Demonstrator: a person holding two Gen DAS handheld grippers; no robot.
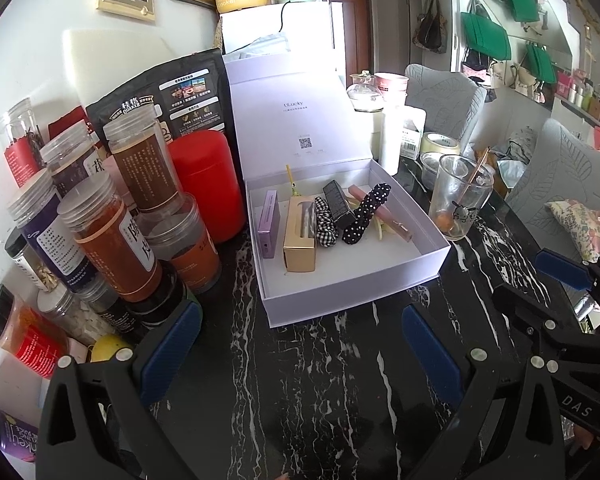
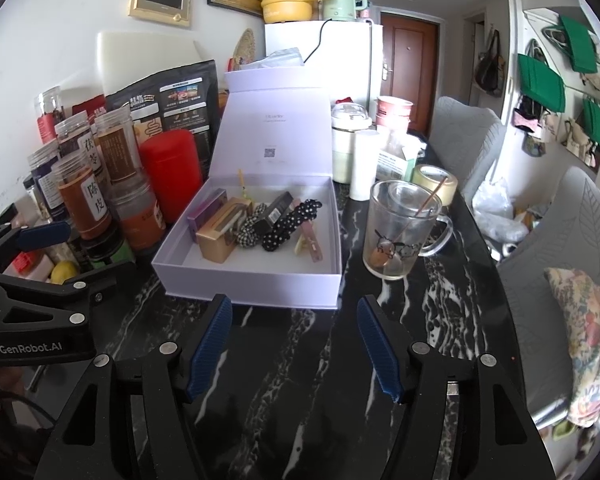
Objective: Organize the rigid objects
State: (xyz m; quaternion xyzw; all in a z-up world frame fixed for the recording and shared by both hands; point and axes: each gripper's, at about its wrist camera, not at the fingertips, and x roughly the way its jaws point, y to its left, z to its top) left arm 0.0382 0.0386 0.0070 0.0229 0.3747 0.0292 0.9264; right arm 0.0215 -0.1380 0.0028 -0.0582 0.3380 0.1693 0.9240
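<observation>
On the black marble table [image 1: 324,364], streaked with white veins, a pale lilac gift box [image 1: 352,276] sits with its hinged lid [image 1: 296,120] standing upright behind it; the lid's inner face carries small grey lettering and a QR code. Left of the box stands a crowd of clear plastic jars [image 1: 112,236] with printed labels, and a red canister [image 1: 204,184] rises just beside the box's left wall. To the box's right is a glass mug [image 2: 396,232] printed with a cartoon dog, a thin stick leaning inside it.

Inside the box, the contents lie side by side toward the back and left, leaving the front of the white floor bare. A gold carton [image 1: 300,236] with a window slot lies lengthwise beside a flat purple box [image 1: 269,224]. A black polka-dot hair tie [image 1: 366,214] stretches diagonally, next to a black-and-white gingham scrunchie [image 1: 326,224] and a black lipstick box [image 1: 338,204]. A slim pink tube [image 1: 384,212] rests along the right side.

Both tongs hover over the table in front of the box. The left gripper [image 1: 300,352] has its blue pads spread wide and holds nothing. The right gripper [image 2: 294,352] is likewise wide open and holds nothing.
</observation>
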